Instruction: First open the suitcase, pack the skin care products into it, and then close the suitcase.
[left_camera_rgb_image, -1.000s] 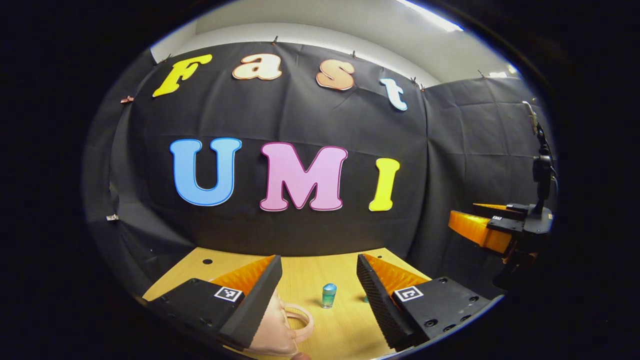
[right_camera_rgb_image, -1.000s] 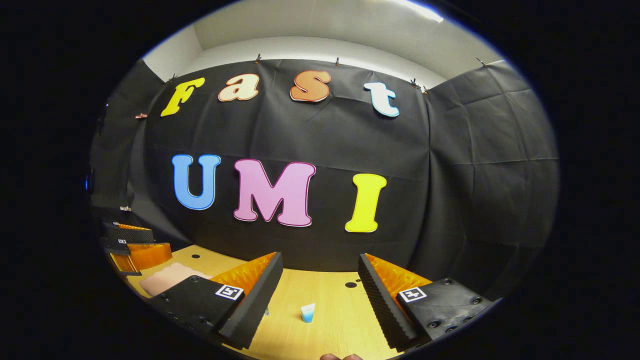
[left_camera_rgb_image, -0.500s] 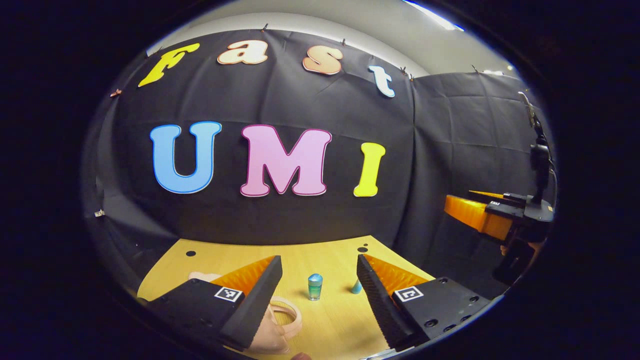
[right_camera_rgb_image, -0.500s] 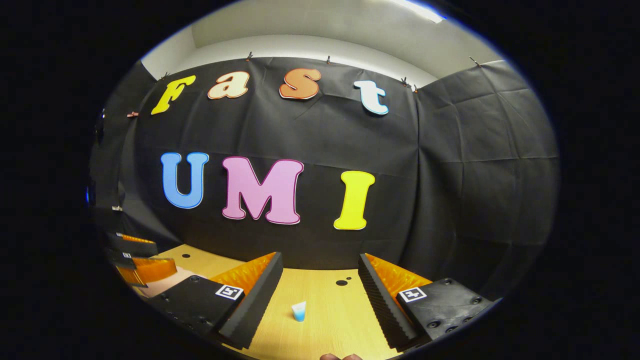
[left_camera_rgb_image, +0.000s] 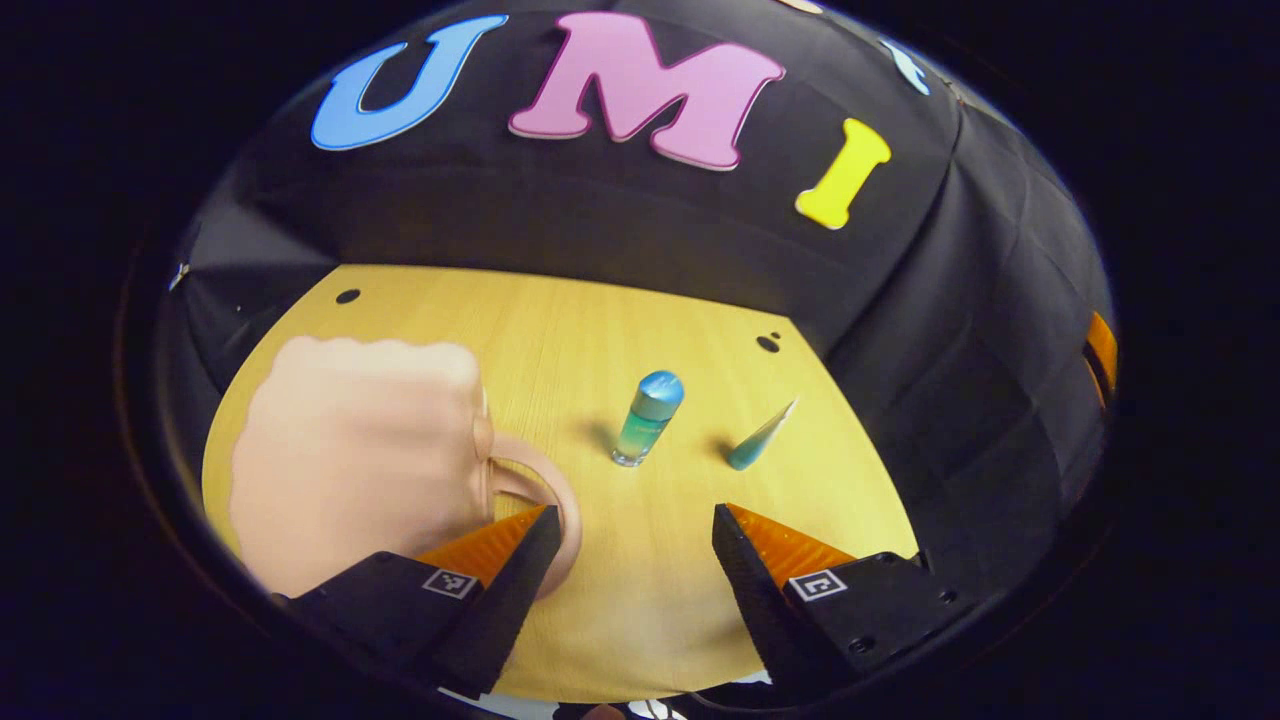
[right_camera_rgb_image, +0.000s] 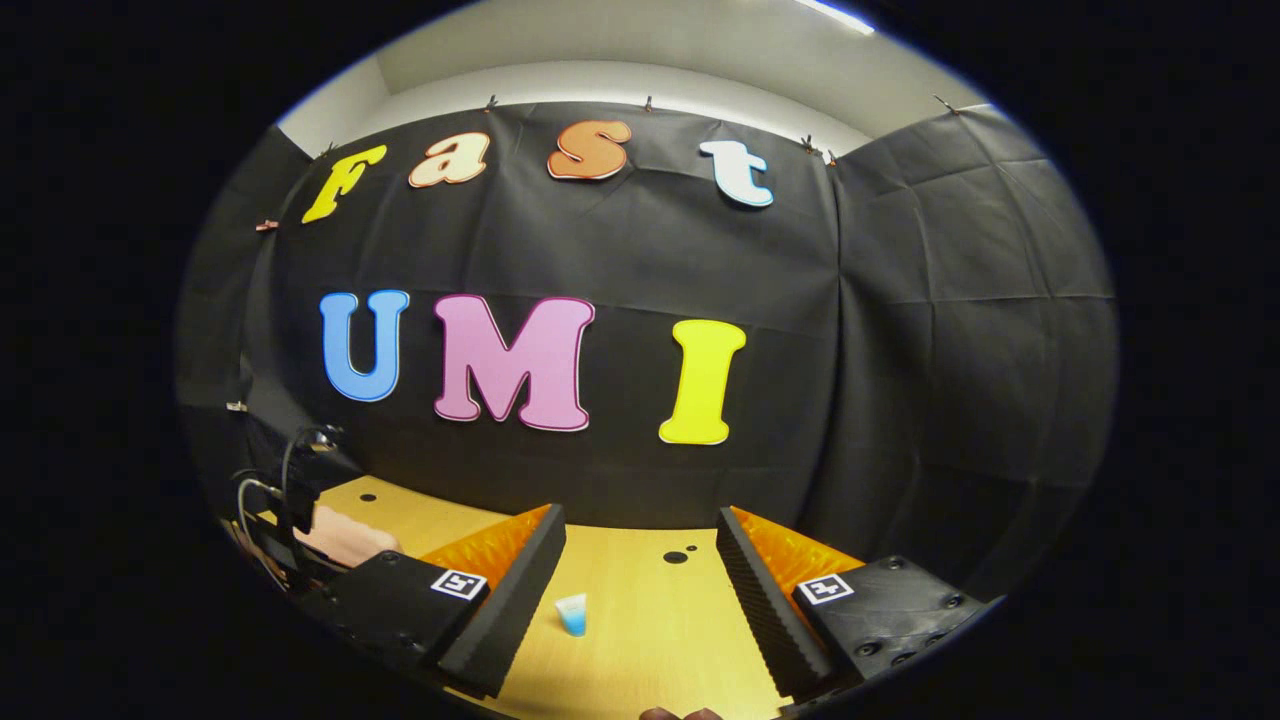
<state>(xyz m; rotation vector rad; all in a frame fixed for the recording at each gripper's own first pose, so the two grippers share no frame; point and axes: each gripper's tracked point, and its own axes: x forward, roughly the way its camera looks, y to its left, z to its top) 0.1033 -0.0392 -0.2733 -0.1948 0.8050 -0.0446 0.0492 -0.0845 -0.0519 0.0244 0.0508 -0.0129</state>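
Suitcase: small, pink, lid down, on table left of bottle and tube. Judged light and smooth; best taken at handle loop. Left gripper and right gripper both gaped, empty.

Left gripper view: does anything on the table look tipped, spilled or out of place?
Nothing stands out. The pink suitcase lies shut on the table, with the green bottle upright and the small tube beside it, apart. No spill shows.

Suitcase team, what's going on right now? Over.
Left gripper open above table. Right gripper open, idle. Pink suitcase closed; bottle, tube unpacked. Nothing blocking.
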